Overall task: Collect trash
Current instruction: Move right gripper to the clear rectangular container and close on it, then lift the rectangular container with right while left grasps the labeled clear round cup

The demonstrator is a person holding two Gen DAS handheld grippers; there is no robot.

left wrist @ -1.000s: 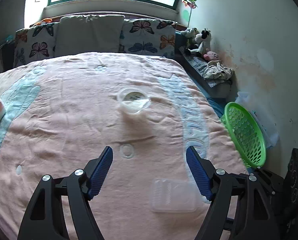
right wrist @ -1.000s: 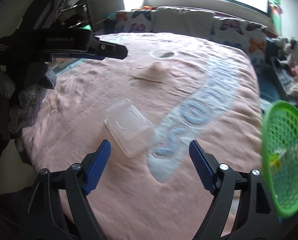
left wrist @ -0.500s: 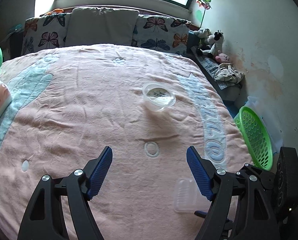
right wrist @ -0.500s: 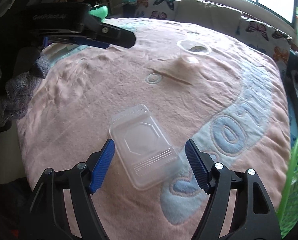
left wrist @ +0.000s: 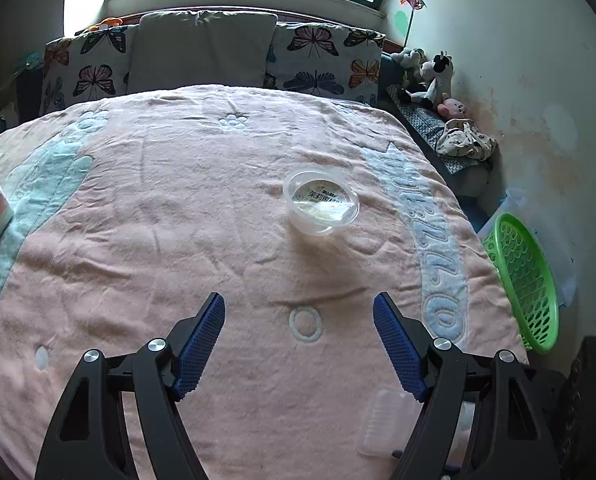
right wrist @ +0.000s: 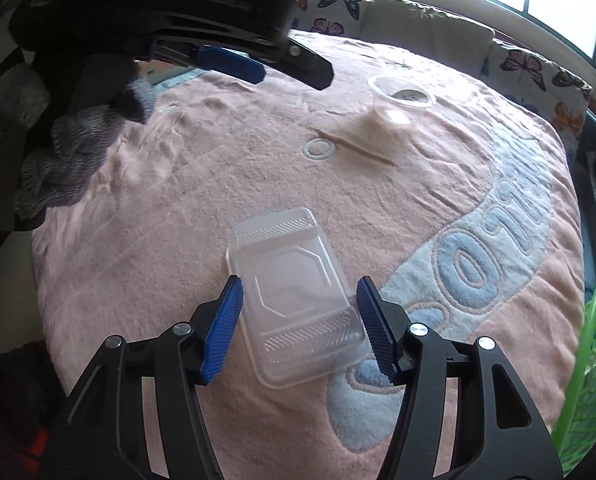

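Task barely begun, by my read: nothing in a gripper yet, both trash pieces still on the bed [left wrist: 146, 216].

L to R: left gripper [left wrist: 298, 316] hangs wide open over bare pink blanket, nothing between its jaws; the round clear cup [left wrist: 321, 203] sits mid-bed, well ahead of it. Right gripper [right wrist: 298, 300] has just been closing w/ the flat clear tray [right wrist: 294, 300] between its jaws; pads right at the tray's long edges, grip not clearly made. Green basket [left wrist: 523, 284] stands off the bed's right side; contents can't be made out.

Count: 2 grippers, 1 cup, 1 tray, 1 basket. Left: grab both, drop in basket.
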